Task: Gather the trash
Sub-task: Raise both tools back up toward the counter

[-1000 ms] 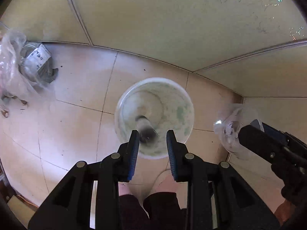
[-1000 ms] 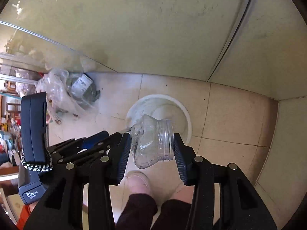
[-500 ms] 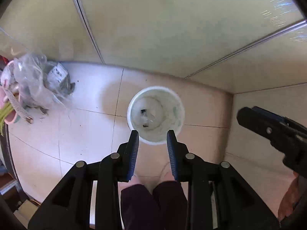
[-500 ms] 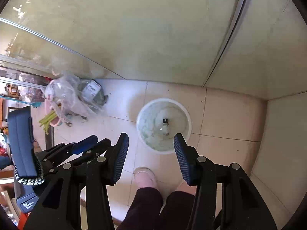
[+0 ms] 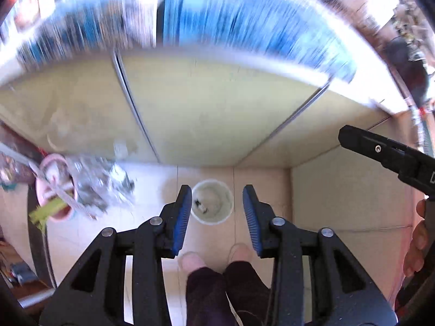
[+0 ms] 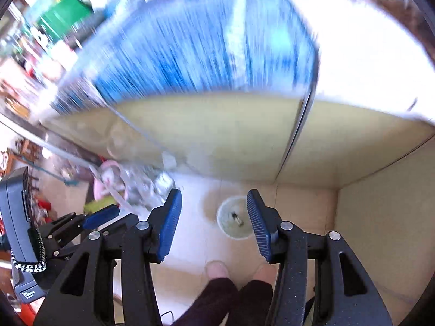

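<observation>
A white bucket (image 5: 212, 203) stands far below on the tiled floor, small in both views (image 6: 236, 220). Dark trash pieces (image 5: 199, 207) lie inside it, and a bottle-like piece (image 6: 236, 218) shows in the right wrist view. My left gripper (image 5: 216, 217) hangs high above the bucket, its jaws opening with nothing between the blue pads. My right gripper (image 6: 213, 224) is also high up, its jaws opening and empty. The right gripper's body (image 5: 386, 160) shows at the right edge of the left wrist view, and the left gripper (image 6: 89, 222) at the left of the right wrist view.
A clear plastic bag of clutter (image 5: 100, 190) and a pink tub (image 5: 54, 187) sit on the floor to the left. A yellowish cabinet front (image 5: 217, 114) rises behind the bucket, blurred blue above it. The person's feet (image 5: 214, 258) stand just before the bucket.
Both grippers have risen far above the bucket, which now looks much smaller. The clear bottle left the right gripper and lies in the bucket. Both jaws have widened.
</observation>
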